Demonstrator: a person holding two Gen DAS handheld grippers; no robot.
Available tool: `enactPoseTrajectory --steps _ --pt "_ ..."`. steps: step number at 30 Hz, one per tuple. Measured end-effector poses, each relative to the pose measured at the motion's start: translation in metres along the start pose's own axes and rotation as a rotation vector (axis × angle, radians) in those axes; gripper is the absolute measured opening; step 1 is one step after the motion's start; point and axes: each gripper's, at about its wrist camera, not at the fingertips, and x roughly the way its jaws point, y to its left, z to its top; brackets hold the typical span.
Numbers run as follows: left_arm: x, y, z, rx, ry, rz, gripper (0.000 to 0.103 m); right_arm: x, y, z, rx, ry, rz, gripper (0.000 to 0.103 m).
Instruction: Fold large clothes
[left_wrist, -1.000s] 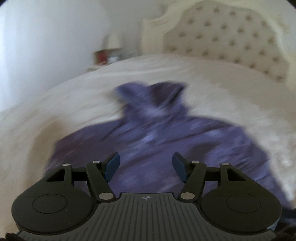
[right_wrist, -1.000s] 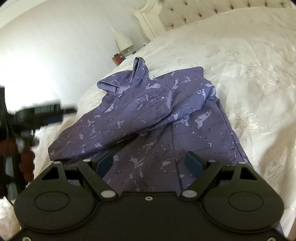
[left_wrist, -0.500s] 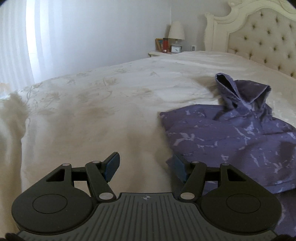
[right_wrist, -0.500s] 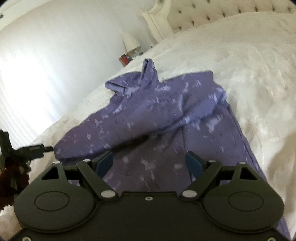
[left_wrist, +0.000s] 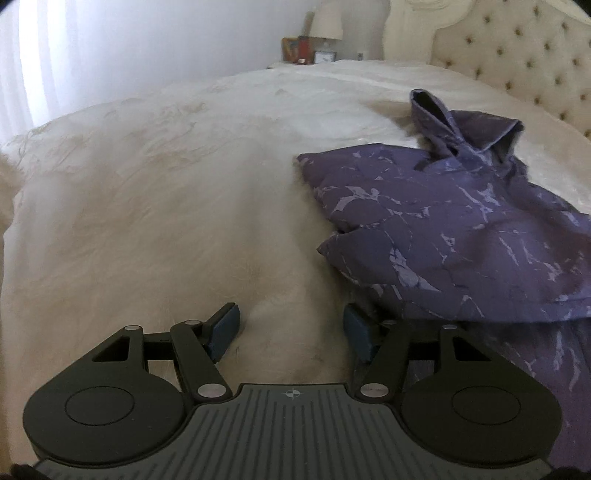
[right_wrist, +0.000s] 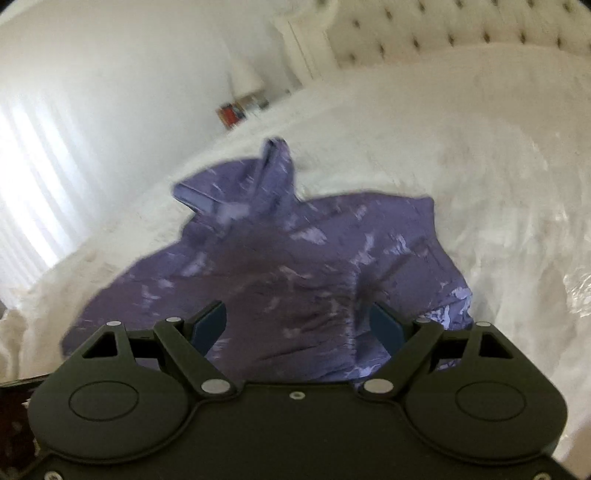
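Hoodie (right_wrist: 280, 266) (blurred in right view) runs off left view's edge.

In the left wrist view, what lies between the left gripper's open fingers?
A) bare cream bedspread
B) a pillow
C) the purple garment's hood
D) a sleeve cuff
A: the left gripper frames only cream bedspread; the purple garment lies to its right.

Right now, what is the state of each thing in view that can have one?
Hoodie: partly folded, rumpled, lying on the bed, hood standing up.
Left gripper: open, nothing held, beside the hoodie's edge.
Right gripper: open, nothing held, over the hoodie.
Lamp: off, as far as I can tell.
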Motion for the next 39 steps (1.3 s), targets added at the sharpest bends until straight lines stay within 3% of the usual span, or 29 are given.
enactPoseTrajectory --steps 2,4,6,12,16,22,23,24,26,28,31,34,36,37,39 --pt "-0.002 0.005 -0.001 0.002 -0.017 -0.026 0.061 0.014 -0.004 -0.001 0.016 0.038 -0.025 0.084" --pt "0.0 0.007 0.0 0.018 -0.039 -0.048 0.061 0.025 -0.006 -0.003 0.031 0.061 -0.042 0.068" --pt "0.001 0.008 0.001 0.048 -0.065 -0.059 0.061 0.029 -0.007 -0.004 0.045 0.068 -0.06 0.044" --pt "0.004 0.001 -0.002 0.148 -0.163 -0.063 0.061 0.017 0.009 0.008 -0.058 0.017 -0.094 0.026" --pt "0.004 -0.008 0.0 0.205 -0.229 -0.071 0.061 0.006 0.012 0.021 -0.11 -0.047 -0.167 0.025" --pt "0.001 -0.027 0.006 0.301 -0.318 -0.105 0.06 0.019 0.003 0.015 -0.111 0.005 -0.218 0.026" --pt "0.001 -0.029 0.006 0.308 -0.327 -0.112 0.056 0.021 0.004 0.013 -0.113 0.01 -0.22 0.027" --pt "0.001 -0.031 0.005 0.308 -0.331 -0.123 0.04 0.022 0.003 0.01 -0.111 0.016 -0.221 0.029" --pt "0.004 -0.033 0.004 0.3 -0.317 -0.15 0.02 0.025 0.003 0.007 -0.105 0.026 -0.22 0.03" --pt "0.004 -0.036 0.001 0.31 -0.325 -0.135 0.018 0.026 0.005 0.005 -0.11 0.03 -0.224 0.032" --pt "0.001 -0.035 -0.003 0.309 -0.322 -0.126 0.005 0.026 0.006 0.004 -0.121 0.032 -0.226 0.033" --pt "-0.006 -0.029 -0.008 0.255 -0.308 -0.143 0.005 0.023 0.006 0.005 -0.122 0.031 -0.226 0.034" --pt "-0.007 -0.032 -0.01 0.273 -0.302 -0.135 0.005 0.022 0.006 0.006 -0.126 0.029 -0.235 0.036" --pt "-0.008 -0.035 -0.012 0.292 -0.302 -0.129 0.005 0.023 0.007 0.007 -0.131 0.025 -0.249 0.04" --pt "-0.009 -0.038 -0.013 0.306 -0.299 -0.12 0.004 0.019 0.01 0.008 -0.139 0.007 -0.293 0.059"
